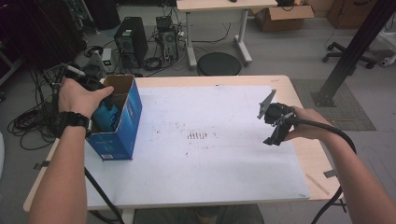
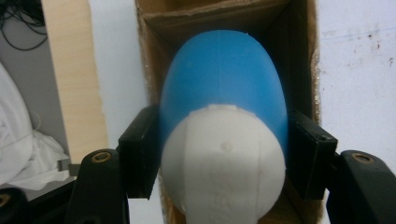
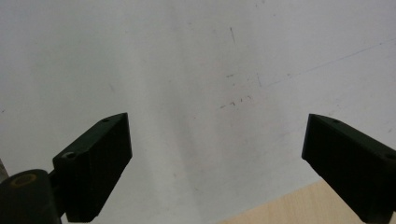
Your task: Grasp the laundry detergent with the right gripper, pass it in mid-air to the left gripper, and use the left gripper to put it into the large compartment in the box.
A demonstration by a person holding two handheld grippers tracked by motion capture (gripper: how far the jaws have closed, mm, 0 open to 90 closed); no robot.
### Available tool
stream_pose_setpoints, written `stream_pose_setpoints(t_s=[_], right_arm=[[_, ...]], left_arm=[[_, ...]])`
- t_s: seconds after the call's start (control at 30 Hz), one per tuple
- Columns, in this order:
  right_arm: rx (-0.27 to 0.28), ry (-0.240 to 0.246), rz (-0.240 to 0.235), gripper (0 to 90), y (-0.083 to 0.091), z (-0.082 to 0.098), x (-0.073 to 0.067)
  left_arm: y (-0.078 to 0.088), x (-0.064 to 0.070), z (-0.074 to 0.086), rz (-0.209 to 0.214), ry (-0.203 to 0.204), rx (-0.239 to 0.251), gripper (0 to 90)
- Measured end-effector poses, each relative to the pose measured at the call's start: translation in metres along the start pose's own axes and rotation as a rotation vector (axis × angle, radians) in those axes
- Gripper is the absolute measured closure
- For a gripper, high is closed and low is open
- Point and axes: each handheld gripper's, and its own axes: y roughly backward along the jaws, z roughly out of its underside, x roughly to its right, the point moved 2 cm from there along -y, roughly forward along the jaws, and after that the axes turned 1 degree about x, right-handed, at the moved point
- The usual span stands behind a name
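The left tool is clamped on a blue and white bottle, one black pad pressed to each of its sides, and it holds the bottle in the open top of a blue cardboard box that stands on the table directly beneath the tool, at the table's left edge. Well apart from it across the white table top, the right tool hangs over bare surface near the right edge with its jaws spread wide and nothing between them, the white sheet below it giving way to pale wood just beside one jaw.
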Motion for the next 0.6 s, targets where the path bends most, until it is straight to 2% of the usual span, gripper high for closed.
stream_pose_setpoints(t_s=[0.4,0.6], right_arm=[[-0.003,0.000,-0.004,8.2,-0.002,0.001,0.000],[-0.006,-0.004,-0.005,8.2,-0.003,0.002,-0.001]], left_arm=[[-0.029,0.004,0.006,0.010,0.002,-0.026,38.1],[-0.033,0.004,0.007,0.010,0.003,-0.024,38.1]])
